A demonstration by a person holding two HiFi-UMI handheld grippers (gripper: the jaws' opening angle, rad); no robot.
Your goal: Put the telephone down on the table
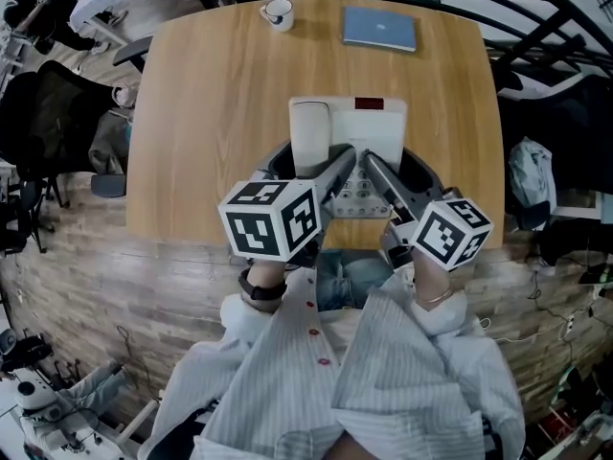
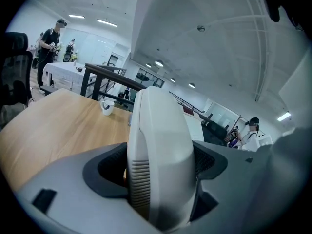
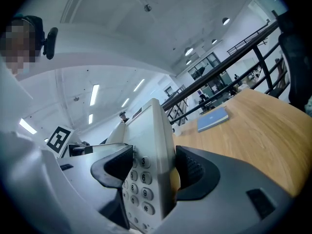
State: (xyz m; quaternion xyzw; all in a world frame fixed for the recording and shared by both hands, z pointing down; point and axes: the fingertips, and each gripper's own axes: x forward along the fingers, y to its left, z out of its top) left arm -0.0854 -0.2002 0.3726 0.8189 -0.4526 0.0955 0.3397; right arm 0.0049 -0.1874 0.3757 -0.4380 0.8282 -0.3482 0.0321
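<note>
A white desk telephone point(image 1: 356, 137) with its handset point(image 1: 310, 134) on the left side hangs over the near part of the wooden table point(image 1: 211, 103). My left gripper point(image 1: 337, 168) is shut on the handset point(image 2: 161, 150), which fills the space between its dark pads. On the other side, my right gripper point(image 1: 375, 171) is shut on the phone's right edge point(image 3: 155, 169); the keypad point(image 3: 138, 179) shows beside its left pad. Whether the phone's base touches the table is hidden from me.
A white cup point(image 1: 277, 13) and a blue book point(image 1: 380, 29) lie at the table's far edge. Chairs and bags point(image 1: 57, 113) crowd the left side, more gear point(image 1: 536, 185) the right. A person point(image 2: 50, 40) stands in the background by another table.
</note>
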